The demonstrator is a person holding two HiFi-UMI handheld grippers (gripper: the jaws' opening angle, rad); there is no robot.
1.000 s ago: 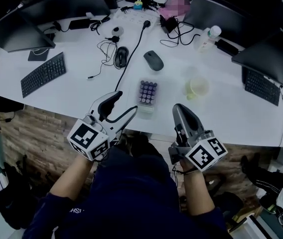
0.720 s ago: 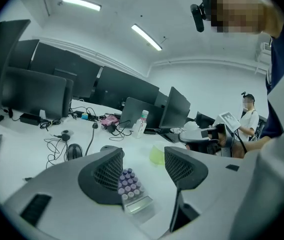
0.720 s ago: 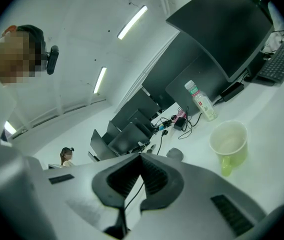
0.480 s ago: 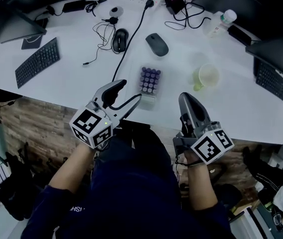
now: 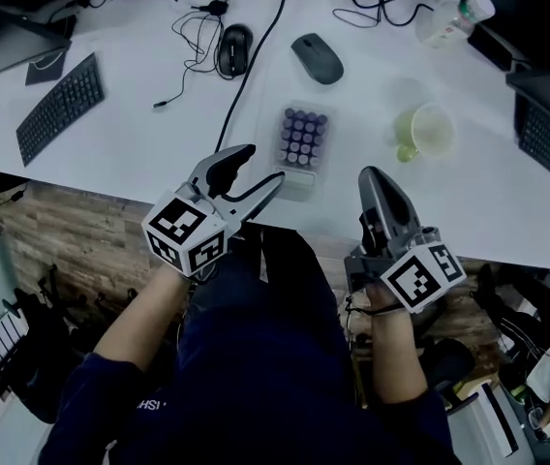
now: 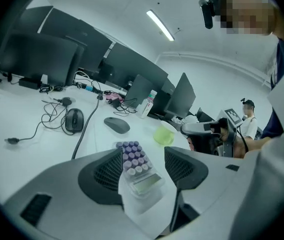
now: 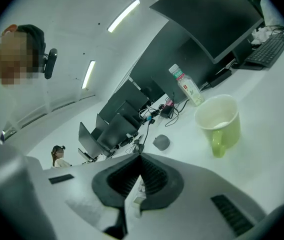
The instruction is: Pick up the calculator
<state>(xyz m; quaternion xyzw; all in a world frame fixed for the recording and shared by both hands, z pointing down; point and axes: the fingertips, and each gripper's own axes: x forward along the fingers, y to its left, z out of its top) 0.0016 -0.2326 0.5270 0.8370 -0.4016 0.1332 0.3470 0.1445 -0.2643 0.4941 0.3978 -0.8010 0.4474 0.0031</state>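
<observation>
**Left gripper closes in on the calculator, jaws apart**

The calculator (image 5: 301,143), with its purple keys, lies flat near the front edge of the white surface (image 5: 149,153), a little above the middle of the head view. It sits at the same spot on the surface as a second ago. The whole surface has slid upward in the frame, so the monitors that filled the top are now mostly cut off.

The left gripper (image 5: 256,168) has crept up and to the right since the earlier frames. Its jaws are spread, and the nearer tip is now just beside the calculator's lower left corner. In the left gripper view the calculator shows between the two jaws, lying on the surface beyond them and not yet gripped.

The right gripper (image 5: 371,176) remains clenched with nothing in it, at the lower right of the calculator, with its tip over the front edge of the surface. It has risen slightly in the frame.

The green mug (image 5: 426,131) stands to the right of the calculator. The grey mouse (image 5: 317,58) and the black mouse (image 5: 234,48) lie above it, and none of them has moved on the surface.
</observation>
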